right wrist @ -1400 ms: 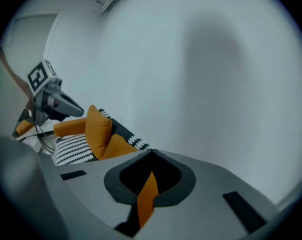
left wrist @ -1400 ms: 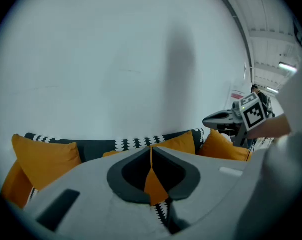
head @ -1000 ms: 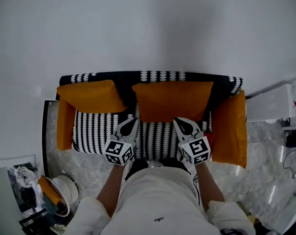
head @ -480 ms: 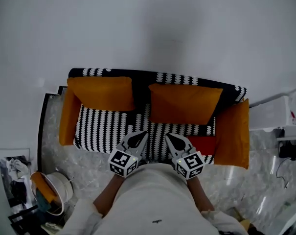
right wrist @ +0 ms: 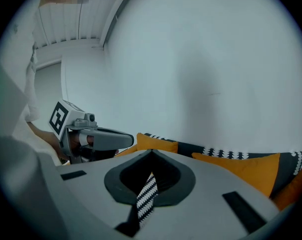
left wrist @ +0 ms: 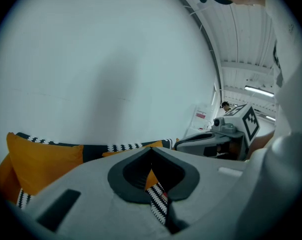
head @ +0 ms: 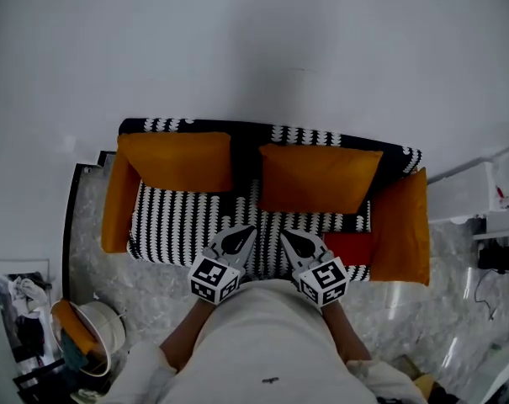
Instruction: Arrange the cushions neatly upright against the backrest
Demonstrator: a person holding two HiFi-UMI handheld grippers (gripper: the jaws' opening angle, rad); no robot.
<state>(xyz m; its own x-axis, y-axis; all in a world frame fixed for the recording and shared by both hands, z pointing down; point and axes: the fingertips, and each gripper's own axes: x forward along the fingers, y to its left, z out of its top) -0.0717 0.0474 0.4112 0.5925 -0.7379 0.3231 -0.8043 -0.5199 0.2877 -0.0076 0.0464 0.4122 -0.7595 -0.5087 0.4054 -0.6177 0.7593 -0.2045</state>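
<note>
**Cushions Are Standing Along the Backrest, Both Grippers Shut and Empty**

Seen from the head view, two orange cushions are leaning side by side against the black-and-white backrest of the sofa. The left cushion is sitting at the left end of the seat. The right cushion is sitting just right of the middle, with a narrow dark gap showing between the two. Both are standing upright on a long edge. An orange pad is standing at each end of the sofa, the left pad and the right pad. A small red thing is lying on the seat in front of the right cushion, just beside the right pad.

The person is holding both grippers over the front edge of the seat, close to the body and well apart from the cushions. The left gripper and the right gripper are pointing toward the backrest, their tips angling in toward each other. Each gripper view is showing its jaws pressed together and gripping nothing, with only a sliver of the striped seat showing past them. Each view is also catching the other gripper off to its side.

The sofa is backing onto a pale wall. It is standing on a marbled floor, and a basket is sitting at the lower left.
</note>
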